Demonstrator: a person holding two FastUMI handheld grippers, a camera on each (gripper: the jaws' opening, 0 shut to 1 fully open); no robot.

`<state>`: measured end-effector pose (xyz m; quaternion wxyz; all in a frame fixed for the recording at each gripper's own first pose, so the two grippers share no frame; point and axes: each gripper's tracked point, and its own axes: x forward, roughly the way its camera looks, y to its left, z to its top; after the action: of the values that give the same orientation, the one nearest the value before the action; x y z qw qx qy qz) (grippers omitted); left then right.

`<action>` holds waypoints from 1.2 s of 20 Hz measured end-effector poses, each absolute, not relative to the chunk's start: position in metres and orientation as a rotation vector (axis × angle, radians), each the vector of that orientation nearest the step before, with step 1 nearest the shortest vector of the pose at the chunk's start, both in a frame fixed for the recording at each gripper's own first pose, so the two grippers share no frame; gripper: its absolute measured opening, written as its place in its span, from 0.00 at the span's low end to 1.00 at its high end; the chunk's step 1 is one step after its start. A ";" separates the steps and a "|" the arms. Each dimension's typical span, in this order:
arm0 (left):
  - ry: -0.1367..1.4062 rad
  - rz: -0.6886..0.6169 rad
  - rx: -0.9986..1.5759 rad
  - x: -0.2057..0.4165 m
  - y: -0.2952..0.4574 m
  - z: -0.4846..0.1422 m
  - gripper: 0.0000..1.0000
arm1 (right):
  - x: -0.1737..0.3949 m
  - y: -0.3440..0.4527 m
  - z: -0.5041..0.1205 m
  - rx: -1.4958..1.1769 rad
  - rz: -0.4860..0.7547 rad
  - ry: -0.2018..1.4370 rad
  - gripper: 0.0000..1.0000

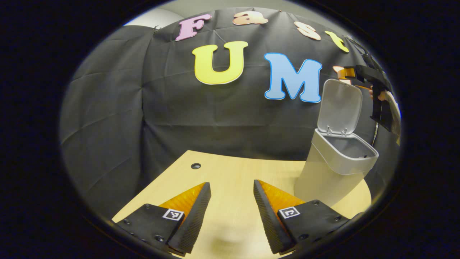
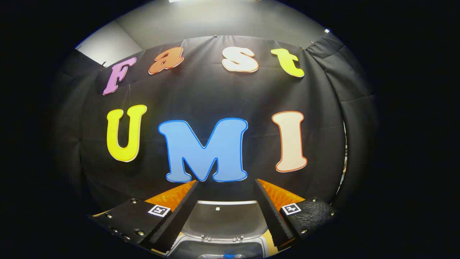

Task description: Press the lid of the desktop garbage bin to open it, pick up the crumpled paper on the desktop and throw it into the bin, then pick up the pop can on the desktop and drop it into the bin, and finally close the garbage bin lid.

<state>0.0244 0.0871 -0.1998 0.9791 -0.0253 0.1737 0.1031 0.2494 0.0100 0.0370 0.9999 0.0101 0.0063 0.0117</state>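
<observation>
The pale desktop garbage bin (image 1: 332,167) stands at the table's right side, its lid (image 1: 339,108) swung up and upright. My left gripper (image 1: 231,184) hovers open over the wooden table left of the bin, with nothing between its fingers. High at the right, above and behind the lid, I see the right gripper (image 1: 366,77) in a hand. In the right gripper view my right gripper (image 2: 226,182) is open and empty, right above the raised lid (image 2: 222,219) and the bin's mouth (image 2: 201,248). A small blue patch (image 2: 230,256) shows inside the bin; what it is I cannot tell.
The wooden table (image 1: 230,216) ends in a curved far edge with a small dark hole (image 1: 196,166) near the back left. Black cloth hangs close behind the table and the bin.
</observation>
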 end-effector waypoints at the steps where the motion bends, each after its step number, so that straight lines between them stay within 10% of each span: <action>1: 0.352 0.207 -0.050 0.026 0.086 -0.201 0.81 | 0.249 0.011 0.037 0.022 0.030 0.012 0.97; 24: 0.328 0.104 -0.083 0.013 0.031 -0.190 0.81 | 0.136 0.020 -0.039 0.015 0.119 0.207 1.00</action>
<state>0.0128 0.0307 -0.1899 0.9844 -0.0415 0.1632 0.0518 0.1359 0.0201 -0.0394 0.9928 0.0077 0.1035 0.0596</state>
